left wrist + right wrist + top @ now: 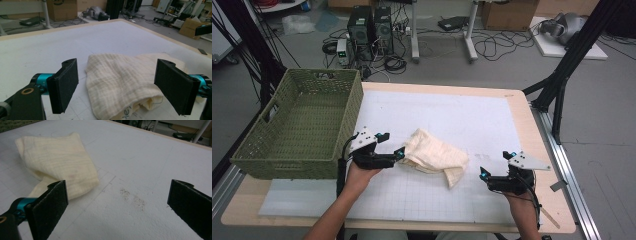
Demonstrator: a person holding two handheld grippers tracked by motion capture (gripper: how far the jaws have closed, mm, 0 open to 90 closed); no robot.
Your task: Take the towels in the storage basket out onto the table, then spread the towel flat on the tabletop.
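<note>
Left gripper view looks along the left gripper [117, 90], whose fingers [63, 85] stand wide apart with the near edge of a cream cloth [117, 80] lying between them; the pads press on nothing. That cloth is crumpled and folded over itself, resting on the white gridded mat [37, 55] that covers the bench [160, 36].

From the high view, the left gripper [394, 152] sits right at the cloth's [432, 152] left edge, held in the person's left hand [359, 175], which comes in from the bottom. The cloth lies roughly mid-bench, a little toward the person's side, with one narrow end trailing toward the right.

On the other side, the right gripper [484, 175] is held low above the mat [452, 115], apart from the cloth's trailing end. In the right gripper view its fingers [48, 207] are spread open over bare mat [140, 165], with a faint dark speckled smudge [132, 197] between them; the cloth [57, 162] lies beyond the left finger.

At the bench's [532, 130] left edge stands a green woven basket [292, 150], just beside the left gripper.
</note>
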